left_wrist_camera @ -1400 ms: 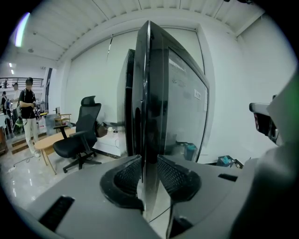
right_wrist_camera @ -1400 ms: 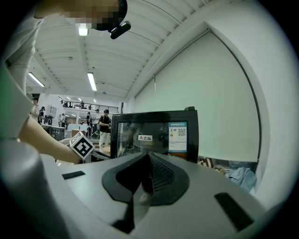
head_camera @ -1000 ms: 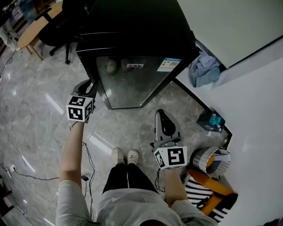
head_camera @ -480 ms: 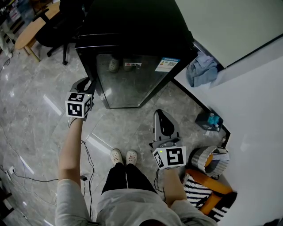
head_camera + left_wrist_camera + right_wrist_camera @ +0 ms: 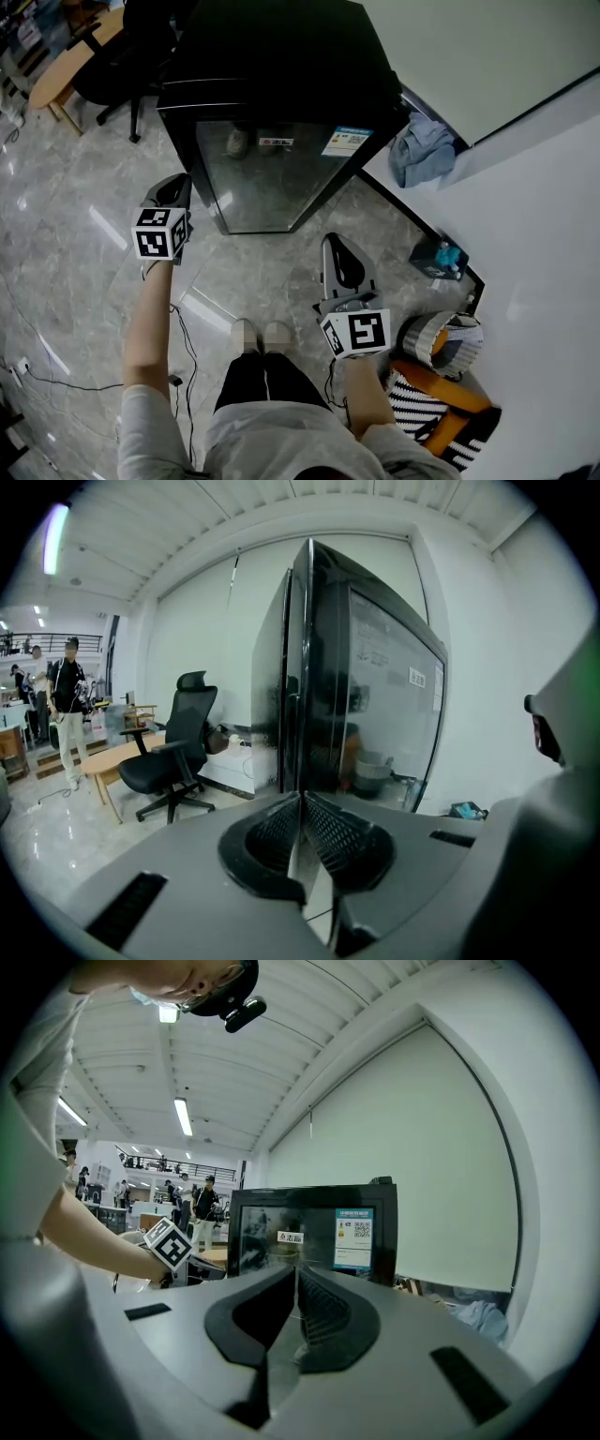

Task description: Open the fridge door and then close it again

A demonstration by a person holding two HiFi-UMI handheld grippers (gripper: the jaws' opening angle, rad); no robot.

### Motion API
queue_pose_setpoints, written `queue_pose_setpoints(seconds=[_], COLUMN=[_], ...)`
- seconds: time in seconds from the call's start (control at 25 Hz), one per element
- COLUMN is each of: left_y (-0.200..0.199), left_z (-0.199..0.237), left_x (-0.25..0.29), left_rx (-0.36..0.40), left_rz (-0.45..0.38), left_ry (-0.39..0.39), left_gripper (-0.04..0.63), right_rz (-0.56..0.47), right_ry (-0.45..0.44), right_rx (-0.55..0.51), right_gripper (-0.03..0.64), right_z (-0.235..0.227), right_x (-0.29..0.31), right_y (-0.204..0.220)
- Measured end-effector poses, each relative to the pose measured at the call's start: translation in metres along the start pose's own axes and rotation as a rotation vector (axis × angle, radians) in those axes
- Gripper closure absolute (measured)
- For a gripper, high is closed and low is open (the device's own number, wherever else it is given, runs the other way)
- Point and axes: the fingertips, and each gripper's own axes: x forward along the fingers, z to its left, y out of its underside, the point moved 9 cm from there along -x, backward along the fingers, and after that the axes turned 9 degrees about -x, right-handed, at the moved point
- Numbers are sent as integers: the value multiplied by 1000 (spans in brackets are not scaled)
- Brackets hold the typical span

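Fridge door [image 5: 281,173] sat shut ahead, facing the person. Left hand-held gripper [image 5: 178,186] had just closed beside its left edge, nothing between the pads [image 5: 328,829]; it likely needed reopening to catch that edge squarely. Right hand-held gripper [image 5: 336,244] hung closed, empty.

Head view steeply down; left gripper view close at fridge [image 5: 319,667] edge, right farther, facing door [image 5: 267,1227]; fridge shared

Labels [image 5: 345,142] on fridge door [image 5: 272,183]: print unreadable.
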Motion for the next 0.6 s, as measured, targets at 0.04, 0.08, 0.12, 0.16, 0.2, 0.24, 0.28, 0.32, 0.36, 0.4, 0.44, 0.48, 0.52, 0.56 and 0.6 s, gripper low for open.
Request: queue_pose_setpoints(seconds=[0.04, 0.08, 0.12, 0.16, 0.2, 0.24, 0.28, 0.32, 0.36, 0.4, 0.44, 0.48, 0.52, 0.56, 0.6], left_y=[0, 1, 1, 2, 2, 3, 4, 5, 6, 6, 7, 7, 7, 7, 6], left_z=[0, -2, -5, -8, -12, -16, -20, -25, -29, -33, -37, -41, -45, -49, -53], left_x=[-3, -6, -10, -13, -17, -22, -27, -32, -36, -41, -47, -53, -59, -66, -73], left_rx=[1, 7, 16, 24, 30, 34, 37, 40, 43, 46, 47, 47, 45, 43, 41], left_rz=[-5, -8, -11, -15, -20, -26, -31, -36, -40, -44, -49, -56, -64, -74, -86], left_ry=[-1, 0, 3, 9, 18, 29, 41, 52, 61, 68, 74, 79, 84, 87, 89], left_gripper=[571, 575, 579, 580, 580, 580, 581, 580, 580, 581, 581, 581, 581, 581, 581], right_rz=[3, 5, 7, 8, 6, 4, 1, -2, -5, -6, -7, -8, -9, -11, -13], right_ry=[-3, -6, -10, -14, -18, -21, -23, -24, -26, -28, -30, -30, -32, -34, -38], right_rx=[-4, -8, -12, -16, -18, -20, -18, -15, -14, -15, -15, -15, -15, -17, -21], right_gripper=[591, 591, 591, 591, 591, 591, 591, 591, 591, 591, 591, 591, 591, 591, 591], right_z=[-1, -1, -1, -1, -1, -1, 0, 0, 0, 0, 0, 0, 0, 0, -1], right_x=[0, 1, 1, 1, 1, 0, 0, 0, -1, -1, -1, -2, -3, -4, -5], right_y=[-1, -2, -3, -4, -6, -7, -9, -10, -12, -14, -16, -18, -20, -21, -23])
